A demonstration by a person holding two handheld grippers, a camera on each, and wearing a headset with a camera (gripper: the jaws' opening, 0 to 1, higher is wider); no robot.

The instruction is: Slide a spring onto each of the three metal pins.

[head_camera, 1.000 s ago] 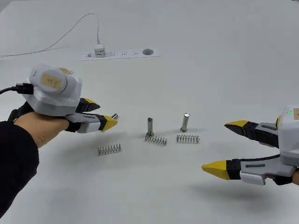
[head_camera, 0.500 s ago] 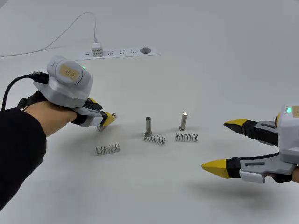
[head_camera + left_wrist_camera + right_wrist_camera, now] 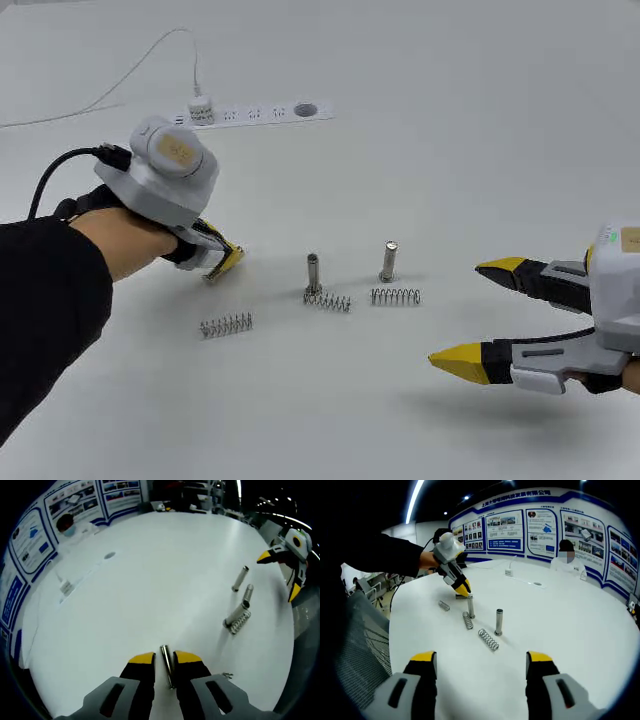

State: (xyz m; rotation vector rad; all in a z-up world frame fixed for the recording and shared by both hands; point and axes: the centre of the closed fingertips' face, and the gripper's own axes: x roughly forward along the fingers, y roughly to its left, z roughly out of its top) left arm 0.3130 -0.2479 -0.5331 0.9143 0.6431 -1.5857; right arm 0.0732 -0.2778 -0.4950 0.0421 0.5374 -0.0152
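While the left tool (image 3: 220, 266) points down at the counter (image 3: 450, 130), its jaws are almost together, clamped on the first pin (image 3: 166, 667). The second pin (image 3: 313, 272) and third pin (image 3: 388, 260) stand upright mid-counter, with the middle spring (image 3: 327, 299) and right spring (image 3: 395, 296) lying at their feet. The left spring (image 3: 226, 325) lies apart, near the left tool. The right tool (image 3: 458, 313) is spread wide and holds nothing, with bare counter around it. A power strip (image 3: 250, 113) lies far back.

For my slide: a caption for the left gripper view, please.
Left tool grips a pin over the white table, two more pins beyond.
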